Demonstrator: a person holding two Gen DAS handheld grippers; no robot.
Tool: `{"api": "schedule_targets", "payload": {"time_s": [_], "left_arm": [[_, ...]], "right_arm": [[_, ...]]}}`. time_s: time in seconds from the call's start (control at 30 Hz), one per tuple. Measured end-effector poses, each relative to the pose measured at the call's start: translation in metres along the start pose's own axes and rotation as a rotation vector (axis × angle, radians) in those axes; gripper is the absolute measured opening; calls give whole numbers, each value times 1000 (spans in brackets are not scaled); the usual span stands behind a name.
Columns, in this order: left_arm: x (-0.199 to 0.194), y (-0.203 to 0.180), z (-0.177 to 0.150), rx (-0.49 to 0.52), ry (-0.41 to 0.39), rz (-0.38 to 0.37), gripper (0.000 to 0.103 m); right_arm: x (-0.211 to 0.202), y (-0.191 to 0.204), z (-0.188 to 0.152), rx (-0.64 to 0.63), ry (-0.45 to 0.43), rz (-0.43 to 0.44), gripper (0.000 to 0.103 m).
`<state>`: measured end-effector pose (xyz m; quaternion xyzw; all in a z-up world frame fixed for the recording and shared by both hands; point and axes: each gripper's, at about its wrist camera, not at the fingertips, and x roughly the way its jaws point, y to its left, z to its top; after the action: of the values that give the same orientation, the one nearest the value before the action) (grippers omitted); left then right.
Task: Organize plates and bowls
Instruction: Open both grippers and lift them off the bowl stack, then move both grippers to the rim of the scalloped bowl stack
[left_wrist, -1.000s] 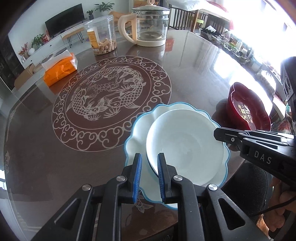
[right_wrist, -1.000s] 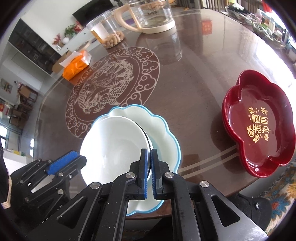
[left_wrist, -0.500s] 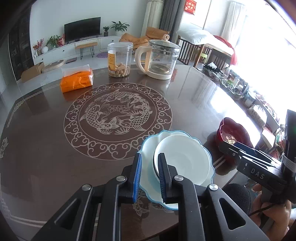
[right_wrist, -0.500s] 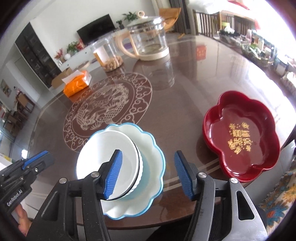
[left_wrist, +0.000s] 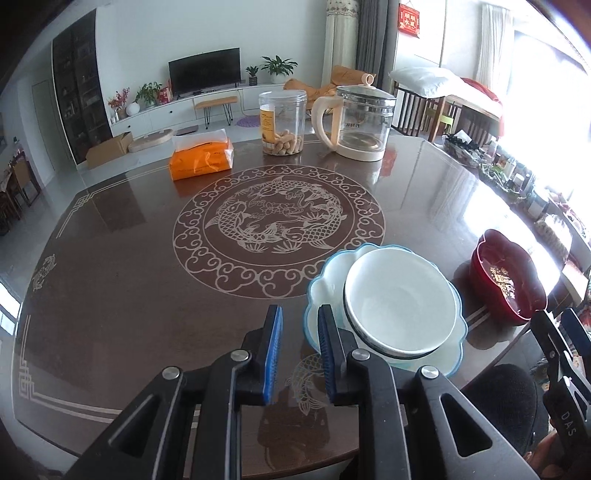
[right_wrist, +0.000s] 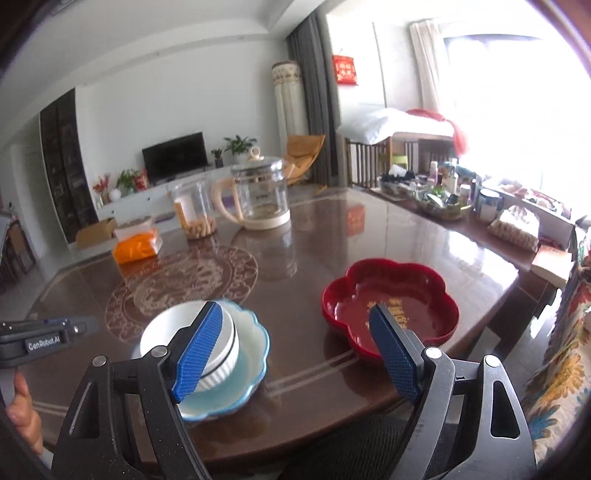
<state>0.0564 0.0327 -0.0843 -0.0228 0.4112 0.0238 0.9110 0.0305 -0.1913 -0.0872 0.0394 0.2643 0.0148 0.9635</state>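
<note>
Living room backdrop, TV and plants along the far wall. Dark glossy worktop (left_wrist: 110, 288) with a carved fish medallion (left_wrist: 279, 230) in the middle. Near edge held a blue-rimmed scalloped plate (left_wrist: 328, 280) with a white bowl (left_wrist: 400, 304) sitting inside it, off toward the plate's right side in the left wrist view. Red flower-shaped dish (right_wrist: 391, 299) lay to the right of that stack, apart from it, gold characters on its floor. At the far side stood a glass kettle (left_wrist: 354, 122), a clear jar of snacks (left_wrist: 282, 123) just left of it, and an orange tissue pack (left_wrist: 201, 157) further left.

Left tool (left_wrist: 298, 356) hung over the worktop's near edge just left of the plate, blue pads a narrow gap apart with nothing between them; its right finger overlapped the plate rim in view, contact could not be told. Right tool (right_wrist: 295, 350) was opening, jaws spread wide, nothing gripped; left pad crossed in front of the bowl, right pad in front of the red dish. Left tool's body and a hand (right_wrist: 22, 413) on it showed at the left edge of the right wrist view.
</note>
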Motion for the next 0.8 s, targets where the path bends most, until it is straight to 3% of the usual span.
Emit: {"api": "schedule_targets", "payload": {"time_s": [0.07,0.17,0.3,0.43,0.8], "left_arm": [[0,-3,-2,17,-13,23,25],[-4,-5,-2,35,-62,55,74],[-10,-7,0,45,-134,109,87],[-4,-6,2,39,-121,150,90],[15,1,2,38,-32,177,90]], "right_arm": [[-2,-2,-8,17,-8,4,85],[-4,1,-13,6,-21,21,85],[4,3,-18,-15,14,26,85],[6,-1,-21,8,35,39,85],[8,-3,-25,13,47,53,85]]}}
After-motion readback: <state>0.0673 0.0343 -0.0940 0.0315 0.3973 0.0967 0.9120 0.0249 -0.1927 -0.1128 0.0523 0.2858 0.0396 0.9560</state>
